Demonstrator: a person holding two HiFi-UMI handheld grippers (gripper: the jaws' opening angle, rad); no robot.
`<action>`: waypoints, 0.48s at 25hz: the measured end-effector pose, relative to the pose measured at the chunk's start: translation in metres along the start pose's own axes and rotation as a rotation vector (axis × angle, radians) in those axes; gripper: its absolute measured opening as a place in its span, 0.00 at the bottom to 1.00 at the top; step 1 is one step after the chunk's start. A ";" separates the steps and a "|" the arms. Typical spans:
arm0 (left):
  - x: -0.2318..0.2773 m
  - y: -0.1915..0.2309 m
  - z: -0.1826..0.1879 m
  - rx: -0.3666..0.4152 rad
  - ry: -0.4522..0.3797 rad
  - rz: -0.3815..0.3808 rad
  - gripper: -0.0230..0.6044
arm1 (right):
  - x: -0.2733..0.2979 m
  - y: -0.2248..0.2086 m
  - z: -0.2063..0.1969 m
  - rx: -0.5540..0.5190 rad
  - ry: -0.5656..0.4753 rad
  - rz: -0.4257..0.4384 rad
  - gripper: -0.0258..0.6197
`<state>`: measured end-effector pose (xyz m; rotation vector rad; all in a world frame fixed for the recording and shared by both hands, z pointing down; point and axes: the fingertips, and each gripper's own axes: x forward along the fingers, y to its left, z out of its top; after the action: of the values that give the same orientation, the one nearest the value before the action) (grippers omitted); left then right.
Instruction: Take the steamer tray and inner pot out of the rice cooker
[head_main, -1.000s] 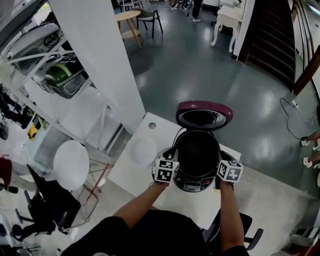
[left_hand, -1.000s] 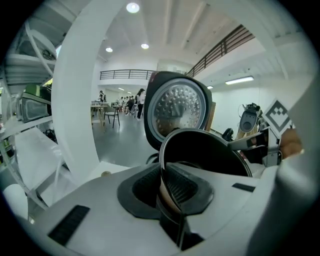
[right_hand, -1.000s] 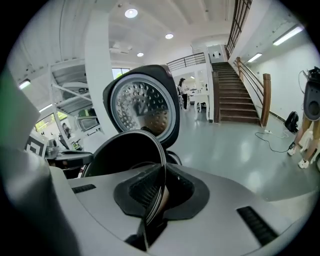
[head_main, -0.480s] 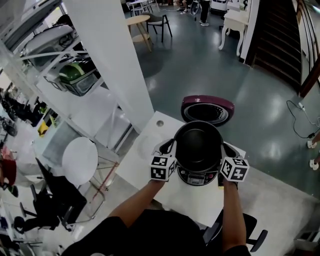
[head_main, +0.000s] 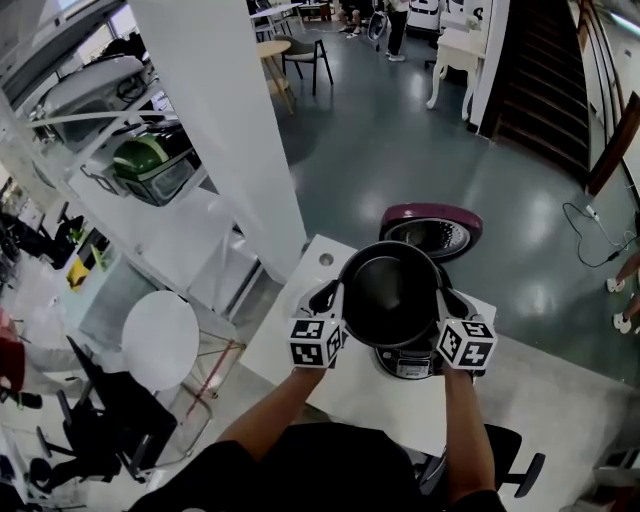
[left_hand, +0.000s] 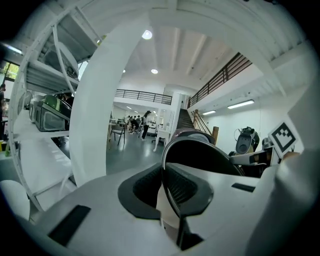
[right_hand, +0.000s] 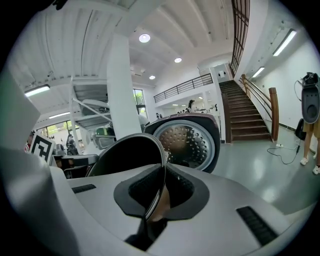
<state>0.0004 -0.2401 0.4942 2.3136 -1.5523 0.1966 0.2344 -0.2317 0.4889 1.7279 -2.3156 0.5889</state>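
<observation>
The dark inner pot (head_main: 390, 295) hangs above the rice cooker body (head_main: 405, 362), clear of it. My left gripper (head_main: 335, 300) is shut on the pot's left rim and my right gripper (head_main: 445, 305) on its right rim. In the left gripper view the thin rim (left_hand: 200, 155) runs between the black pads of the left gripper (left_hand: 167, 185). The right gripper view shows the right gripper (right_hand: 160, 192) pinching the pot (right_hand: 130, 155) edge the same way. The cooker's maroon lid (head_main: 430, 225) stands open behind, its perforated inner plate (right_hand: 187, 142) showing. I cannot make out the steamer tray.
The cooker stands on a small white table (head_main: 340, 385). A wide white pillar (head_main: 230, 130) rises to the left, with shelves of appliances (head_main: 150, 165) beyond it. A round white stool (head_main: 160, 340) and a black chair (head_main: 110, 420) stand at lower left. Grey floor lies beyond the table.
Both grippers have risen together with the inner pot, lifting it out of the cooker; the cooker's front panel now shows below the pot.
</observation>
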 end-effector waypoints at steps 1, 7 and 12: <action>-0.002 0.011 0.002 -0.007 -0.002 -0.006 0.08 | 0.004 0.010 0.000 0.001 -0.003 -0.005 0.07; -0.009 0.074 0.009 -0.008 0.013 -0.045 0.08 | 0.038 0.062 -0.012 0.045 0.015 -0.025 0.07; -0.009 0.139 0.002 -0.016 0.042 -0.051 0.07 | 0.081 0.109 -0.035 0.070 0.052 -0.034 0.07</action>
<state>-0.1308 -0.2805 0.5185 2.3188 -1.4679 0.2172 0.1032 -0.2617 0.5295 1.7567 -2.2510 0.7079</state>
